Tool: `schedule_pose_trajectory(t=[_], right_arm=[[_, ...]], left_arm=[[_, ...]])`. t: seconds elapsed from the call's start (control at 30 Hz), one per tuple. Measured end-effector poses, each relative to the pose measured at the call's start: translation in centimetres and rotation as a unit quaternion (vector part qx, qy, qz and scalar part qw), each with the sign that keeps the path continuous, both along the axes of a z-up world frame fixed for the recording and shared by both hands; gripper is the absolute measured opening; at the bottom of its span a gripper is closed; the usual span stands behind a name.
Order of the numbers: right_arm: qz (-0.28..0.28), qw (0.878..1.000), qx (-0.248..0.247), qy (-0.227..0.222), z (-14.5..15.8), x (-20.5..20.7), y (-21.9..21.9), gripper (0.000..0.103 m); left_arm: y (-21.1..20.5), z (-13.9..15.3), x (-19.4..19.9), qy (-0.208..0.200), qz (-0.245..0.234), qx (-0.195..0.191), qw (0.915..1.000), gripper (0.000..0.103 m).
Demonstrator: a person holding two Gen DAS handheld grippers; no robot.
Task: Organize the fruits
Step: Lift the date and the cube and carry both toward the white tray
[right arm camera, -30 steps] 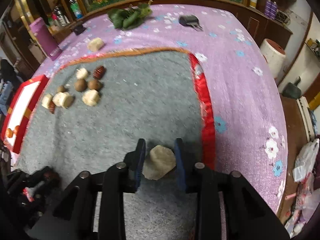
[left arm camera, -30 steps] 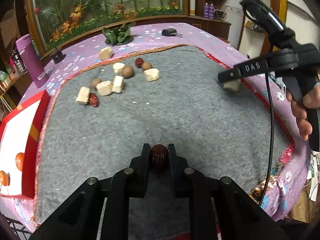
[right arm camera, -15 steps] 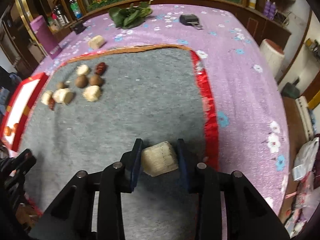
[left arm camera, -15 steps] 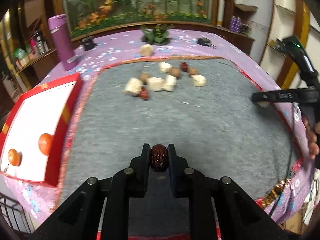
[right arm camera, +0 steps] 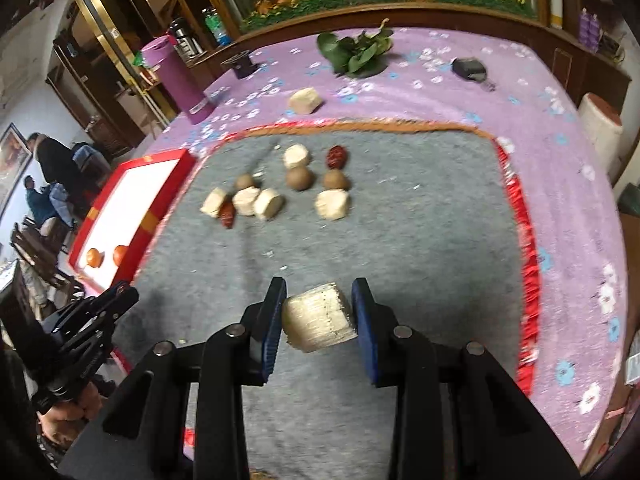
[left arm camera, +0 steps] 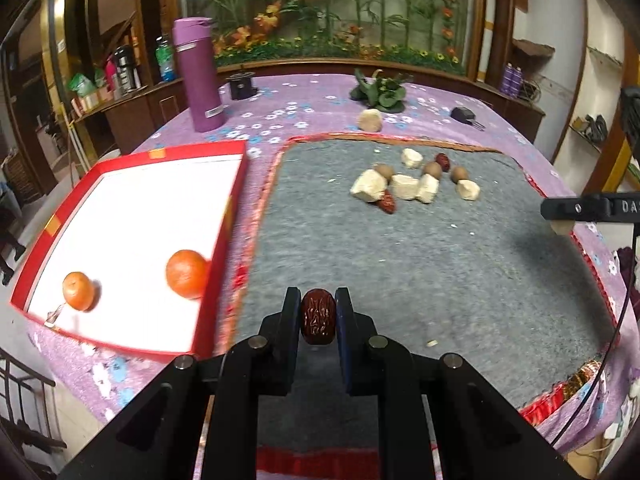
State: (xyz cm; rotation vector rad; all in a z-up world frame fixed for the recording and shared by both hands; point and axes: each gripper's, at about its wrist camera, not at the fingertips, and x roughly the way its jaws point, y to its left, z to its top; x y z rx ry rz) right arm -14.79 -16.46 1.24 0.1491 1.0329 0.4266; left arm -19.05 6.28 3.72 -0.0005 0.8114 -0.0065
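Observation:
My left gripper (left arm camera: 318,312) is shut on a dark red date (left arm camera: 318,316), held above the near edge of the grey mat (left arm camera: 420,264). Left of it lies a red-rimmed white tray (left arm camera: 132,208) with two oranges (left arm camera: 186,274) inside. My right gripper (right arm camera: 320,312) is shut on a pale cut chunk (right arm camera: 320,322) above the mat (right arm camera: 420,240). In the left wrist view the right gripper (left arm camera: 560,216) shows at the right edge. A cluster of pale chunks, brown round fruits and red dates (right arm camera: 276,188) lies at the mat's far side.
A purple flask (left arm camera: 198,76), a leafy green bunch (right arm camera: 356,52), a black key fob (right arm camera: 468,68) and one stray pale chunk (right arm camera: 306,100) sit on the flowered purple cloth beyond the mat. People sit at the far left in the right wrist view.
The left gripper swung left with the date, bringing the tray and oranges into fuller view. The right gripper moved left over the mat with its chunk, away from the red border.

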Motion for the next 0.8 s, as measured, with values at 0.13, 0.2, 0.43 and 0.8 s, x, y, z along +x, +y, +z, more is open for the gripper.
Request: schedule_pose_trajectory(t=[0.13, 0.2, 0.43, 0.8], right_arm=[[0.005, 1.000, 0.018, 0.012, -0.9, -0.2, 0.6, 0.035], [0.007, 0.999, 0.033, 0.021, -1.2, -0.2, 0.7, 0.035], [0.008, 0.997, 0.066, 0.024, -1.2, -0.3, 0.6, 0.035], [-0.008, 0.989, 0.137, 0.048, -2.9, 0.1, -2.5, 0.035]], left_arm=[[1.5, -0.1, -0.4, 0.001, 0.018, 0.000, 0.9998, 0.015], [2.4, -0.3, -0.4, 0.003, 0.027, 0.000, 0.9996, 0.015], [4.8, -0.1, -1.0, -0.003, 0.032, -0.020, 0.9993, 0.015], [4.6, 0.9, -1.9, -0.016, -0.013, -0.025, 0.9995, 0.015]])
